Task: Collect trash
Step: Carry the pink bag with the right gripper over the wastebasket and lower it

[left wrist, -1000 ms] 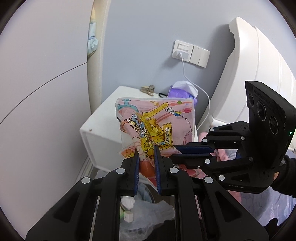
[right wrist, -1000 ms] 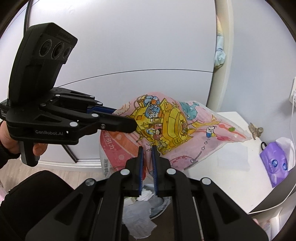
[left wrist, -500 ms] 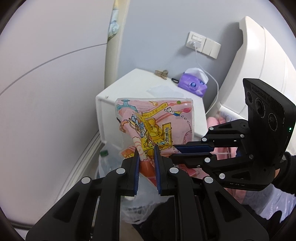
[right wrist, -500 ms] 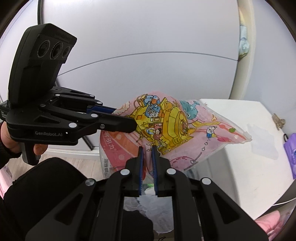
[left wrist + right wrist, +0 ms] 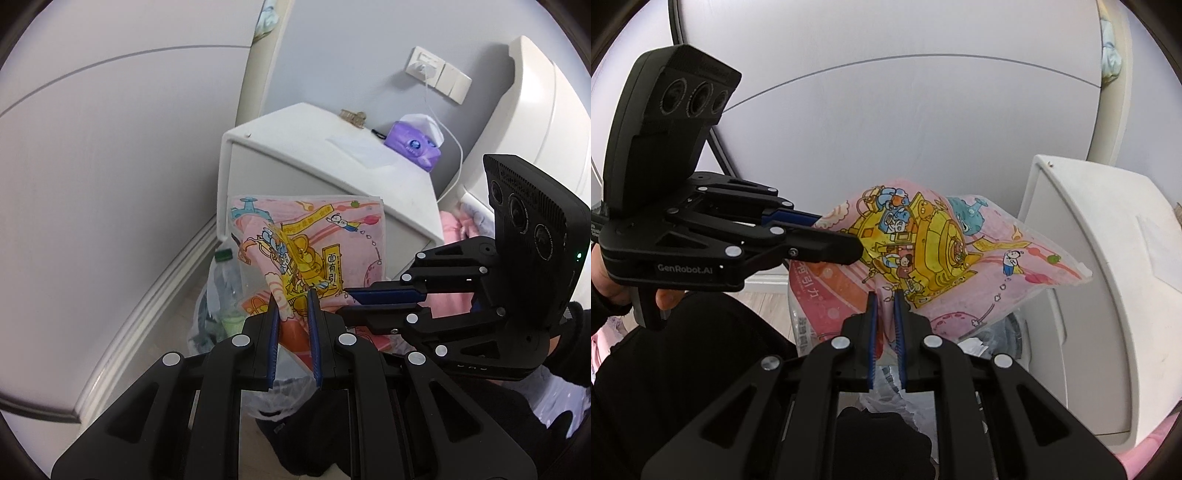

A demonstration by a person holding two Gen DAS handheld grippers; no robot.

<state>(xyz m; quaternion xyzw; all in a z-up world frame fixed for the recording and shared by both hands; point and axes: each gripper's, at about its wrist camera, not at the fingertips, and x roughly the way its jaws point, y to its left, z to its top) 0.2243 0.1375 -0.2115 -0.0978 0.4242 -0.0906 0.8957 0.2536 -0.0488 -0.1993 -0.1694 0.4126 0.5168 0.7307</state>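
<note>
A pink snack wrapper (image 5: 314, 243) with yellow cartoon print hangs between both grippers; it also shows in the right wrist view (image 5: 923, 243). My left gripper (image 5: 291, 295) is shut on its lower edge. My right gripper (image 5: 885, 295) is shut on the wrapper from the other side and shows in the left wrist view (image 5: 354, 302). The left gripper shows in the right wrist view (image 5: 846, 243). Below the wrapper stands a clear trash bag (image 5: 221, 295) holding a plastic bottle with a green cap (image 5: 222, 255) and crumpled paper (image 5: 971, 345).
A white bedside cabinet (image 5: 332, 162) stands beside the bag, also in the right wrist view (image 5: 1108, 277). On it lie a purple tissue pack (image 5: 413, 146), a clear sheet (image 5: 360, 147) and keys (image 5: 352, 116). A white wardrobe door (image 5: 92, 166) and a bed headboard (image 5: 535, 103) flank it.
Both grippers have moved down and back with the wrapper held between them. The cabinet top now sits higher in view and the trash bag with the bottle shows below the wrapper.
</note>
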